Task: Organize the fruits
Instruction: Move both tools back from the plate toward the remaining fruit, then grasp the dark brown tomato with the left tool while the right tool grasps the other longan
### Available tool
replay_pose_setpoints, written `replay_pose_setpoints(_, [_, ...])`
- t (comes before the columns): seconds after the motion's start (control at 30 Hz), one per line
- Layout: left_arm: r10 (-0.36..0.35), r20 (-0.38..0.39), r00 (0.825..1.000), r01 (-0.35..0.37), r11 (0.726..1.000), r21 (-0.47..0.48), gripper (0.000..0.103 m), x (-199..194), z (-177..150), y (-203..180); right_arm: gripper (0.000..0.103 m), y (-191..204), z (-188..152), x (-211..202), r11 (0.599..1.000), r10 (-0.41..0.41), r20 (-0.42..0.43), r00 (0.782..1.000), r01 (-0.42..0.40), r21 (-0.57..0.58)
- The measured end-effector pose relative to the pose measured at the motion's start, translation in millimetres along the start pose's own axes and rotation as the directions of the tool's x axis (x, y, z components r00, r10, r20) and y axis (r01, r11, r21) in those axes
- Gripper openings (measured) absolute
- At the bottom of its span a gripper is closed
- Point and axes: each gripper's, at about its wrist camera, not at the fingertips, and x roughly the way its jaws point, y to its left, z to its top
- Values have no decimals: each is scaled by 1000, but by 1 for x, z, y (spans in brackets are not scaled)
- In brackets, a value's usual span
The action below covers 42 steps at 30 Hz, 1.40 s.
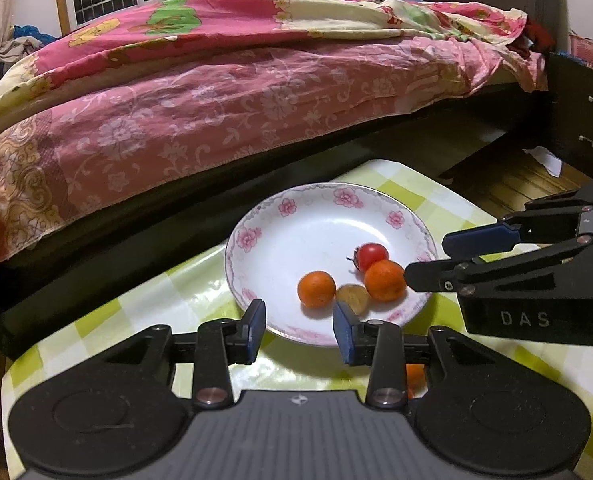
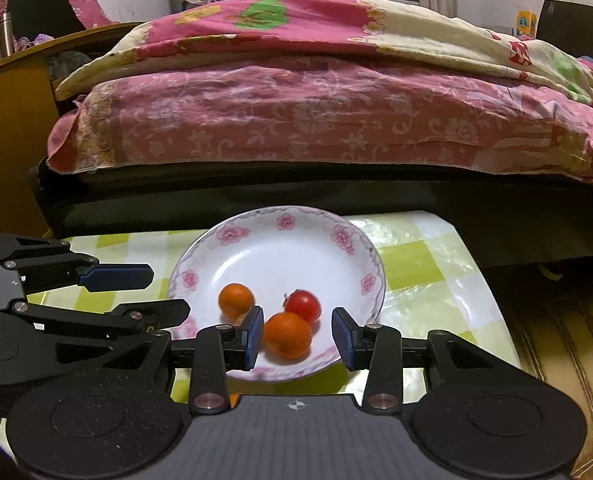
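Note:
A white plate with pink flowers (image 1: 296,224) (image 2: 296,240) stands on the green-checked table. In it lie two oranges (image 1: 316,289) (image 1: 384,280), a red tomato (image 1: 371,255) and a small brown fruit (image 1: 353,298). In the right wrist view the oranges (image 2: 236,300) (image 2: 287,336) and the tomato (image 2: 303,306) show. My left gripper (image 1: 299,332) is open and empty over the plate's near rim. My right gripper (image 2: 298,338) is open, its fingers on either side of the nearer orange, just above the plate. Another orange (image 1: 414,374) lies on the table, partly hidden behind my left gripper.
The table (image 1: 144,312) (image 2: 428,280) is small and has a rounded far edge. A bed with a pink quilt (image 1: 216,100) (image 2: 316,112) stands close behind it. A dark nightstand (image 1: 584,120) stands at the right, a wooden cabinet (image 2: 12,128) at the left.

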Motion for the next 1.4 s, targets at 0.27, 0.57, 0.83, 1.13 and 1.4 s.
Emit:
replay_pose_setpoints(0.27, [-14, -24, 1000, 14, 1000, 21, 48, -22, -22, 2, 37, 14, -22, -20, 999, 39, -44, 998, -40, -11])
replay_pose_setpoints(0.57, [-23, -59, 998, 24, 1000, 15, 49, -41, -50, 20, 37, 50, -52, -33, 990, 123, -120, 985, -129, -50])
replay_pose_setpoints(0.83, [-44, -80, 996, 44, 999, -1, 49, -42, -66, 30, 37, 71, -64, -16, 981, 148, -173, 974, -166, -96])
replay_pose_setpoints(1.13, [-70, -87, 994, 71, 997, 14, 49, -30, -64, 24, 22, 74, -65, -3, 975, 166, -220, 961, -193, -108])
replay_pose_setpoints(1.4, [-94, -83, 992, 97, 995, 35, 55, -18, -61, 15, 22, 56, -69, -13, 983, 151, -219, 964, -171, -73])
